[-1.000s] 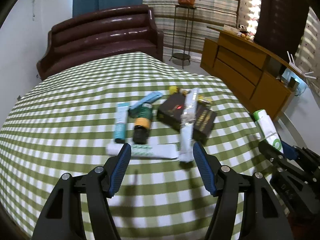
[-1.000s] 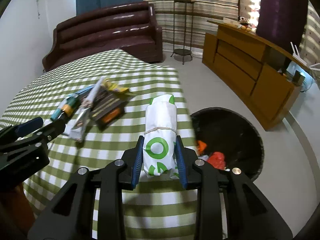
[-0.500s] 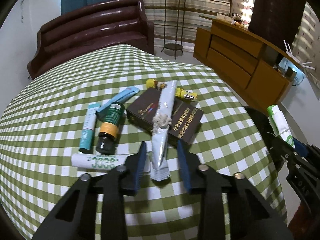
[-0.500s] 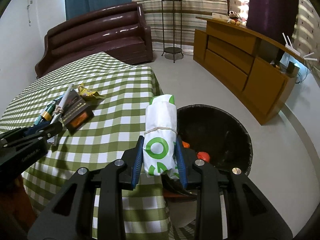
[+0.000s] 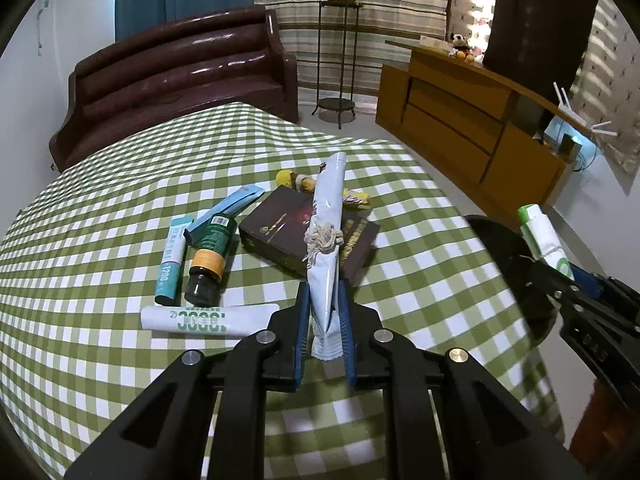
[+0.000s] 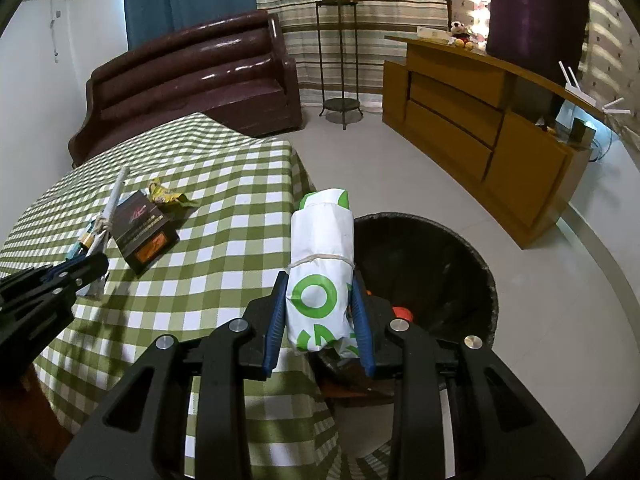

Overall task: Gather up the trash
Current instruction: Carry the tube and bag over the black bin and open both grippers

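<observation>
The left gripper (image 5: 325,312) now clamps the pale blue packet (image 5: 327,258); the bin (image 6: 432,264) now sits just beyond the right gripper (image 6: 320,312).

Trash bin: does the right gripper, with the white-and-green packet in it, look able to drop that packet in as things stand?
Probably yes. The right gripper is shut on the packet beside the table edge, the bin lies open just beyond, and nothing blocks the way.

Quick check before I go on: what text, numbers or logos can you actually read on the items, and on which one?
"1200": teal tube on the checked cloth.
Green letters, seen upside down, not legible: white tube.
Green ring logo, partial letters only: white packet held in the right gripper.
Gold print, too small: dark box.
</observation>
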{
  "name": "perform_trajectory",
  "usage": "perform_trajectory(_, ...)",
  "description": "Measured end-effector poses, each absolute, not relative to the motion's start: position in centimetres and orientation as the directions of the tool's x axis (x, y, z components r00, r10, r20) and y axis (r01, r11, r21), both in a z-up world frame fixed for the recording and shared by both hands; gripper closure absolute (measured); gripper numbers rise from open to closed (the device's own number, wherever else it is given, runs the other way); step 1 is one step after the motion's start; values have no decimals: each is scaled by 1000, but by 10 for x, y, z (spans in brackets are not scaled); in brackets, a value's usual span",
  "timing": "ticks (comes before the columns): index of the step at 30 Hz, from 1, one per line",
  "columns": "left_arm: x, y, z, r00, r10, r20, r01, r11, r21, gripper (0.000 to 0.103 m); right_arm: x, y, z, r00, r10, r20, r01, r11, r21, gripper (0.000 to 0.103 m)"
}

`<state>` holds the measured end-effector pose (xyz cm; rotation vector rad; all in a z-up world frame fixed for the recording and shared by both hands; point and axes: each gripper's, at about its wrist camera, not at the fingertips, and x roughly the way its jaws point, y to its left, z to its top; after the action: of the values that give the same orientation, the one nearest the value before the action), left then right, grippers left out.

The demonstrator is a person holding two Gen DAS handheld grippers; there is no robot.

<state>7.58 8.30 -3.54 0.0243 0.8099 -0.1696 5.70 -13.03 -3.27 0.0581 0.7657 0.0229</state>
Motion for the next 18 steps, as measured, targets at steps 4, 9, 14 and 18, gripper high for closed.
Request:
perform_trajectory(4, 68, 72, -26, 685, -180, -706, 189, 980, -67, 88, 54, -141, -27, 735, 15, -678, 26, 998, 50, 73)
perform_trajectory(9, 67, 46, -23, 680, -226, -698, 252, 965, -68, 88, 52, -160, -24, 740, -23, -672, 65, 997, 38, 73)
perform_trajectory(14, 72, 13, -26, 665, -266, -698, 308, 949, -69, 88, 50, -179, -22, 746, -69, -662, 106, 994, 16, 73)
perform_trajectory(18, 78, -9, -30, 646, -292, -706, 335, 939, -81, 88, 50, -195, -23, 744, -89, -662, 134, 991, 17, 73)
